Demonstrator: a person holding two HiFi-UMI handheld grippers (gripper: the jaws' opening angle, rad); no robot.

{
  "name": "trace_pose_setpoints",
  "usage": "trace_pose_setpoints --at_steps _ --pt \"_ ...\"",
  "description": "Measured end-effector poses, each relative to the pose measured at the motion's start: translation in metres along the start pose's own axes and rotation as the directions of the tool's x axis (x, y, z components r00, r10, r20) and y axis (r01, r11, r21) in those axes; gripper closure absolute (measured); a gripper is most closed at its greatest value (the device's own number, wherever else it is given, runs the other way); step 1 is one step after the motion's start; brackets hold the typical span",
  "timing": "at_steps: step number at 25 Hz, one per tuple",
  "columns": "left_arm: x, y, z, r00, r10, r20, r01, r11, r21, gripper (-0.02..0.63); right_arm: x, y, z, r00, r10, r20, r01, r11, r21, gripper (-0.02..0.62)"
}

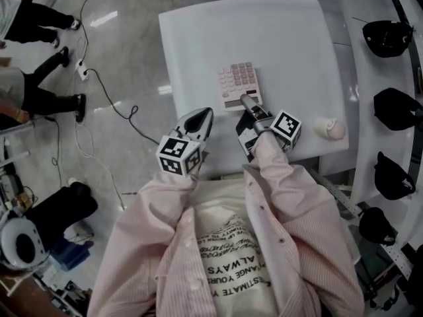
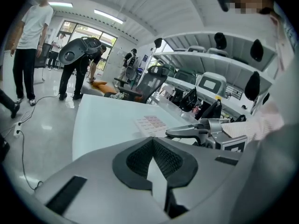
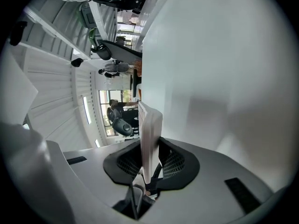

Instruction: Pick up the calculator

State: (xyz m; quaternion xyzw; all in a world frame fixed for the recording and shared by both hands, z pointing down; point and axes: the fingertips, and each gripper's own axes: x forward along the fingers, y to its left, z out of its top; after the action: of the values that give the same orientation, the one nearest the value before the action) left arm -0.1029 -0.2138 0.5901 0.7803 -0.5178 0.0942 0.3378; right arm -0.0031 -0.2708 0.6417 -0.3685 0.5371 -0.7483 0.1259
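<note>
Over the near half of the white table [image 1: 291,38], the calculator [image 1: 238,84] sits keys up, its near edge clamped between the pads of the right gripper [image 1: 250,104], whose jaws are part closed on the thin casing. Whether it has cleared the surface cannot be told. Left gripper [image 1: 201,116]: jaws together, nothing held, just beside. Handling estimate: light, rigid, flat plastic body; smooth faces probably slippery; an edge hold may let the far end pivot. Grip the rim by the display, off the keys
</note>
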Motion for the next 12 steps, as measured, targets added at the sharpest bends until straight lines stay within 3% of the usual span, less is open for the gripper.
trace_pose_setpoints --at_steps 12 --pt "-0.039 -0.01 0.038 0.993 -0.022 0.114 0.015 0.998 0.065 0.604 -0.031 0.049 -0.014 0.997 0.072 0.0 -0.072 0.997 -0.018 0.52"
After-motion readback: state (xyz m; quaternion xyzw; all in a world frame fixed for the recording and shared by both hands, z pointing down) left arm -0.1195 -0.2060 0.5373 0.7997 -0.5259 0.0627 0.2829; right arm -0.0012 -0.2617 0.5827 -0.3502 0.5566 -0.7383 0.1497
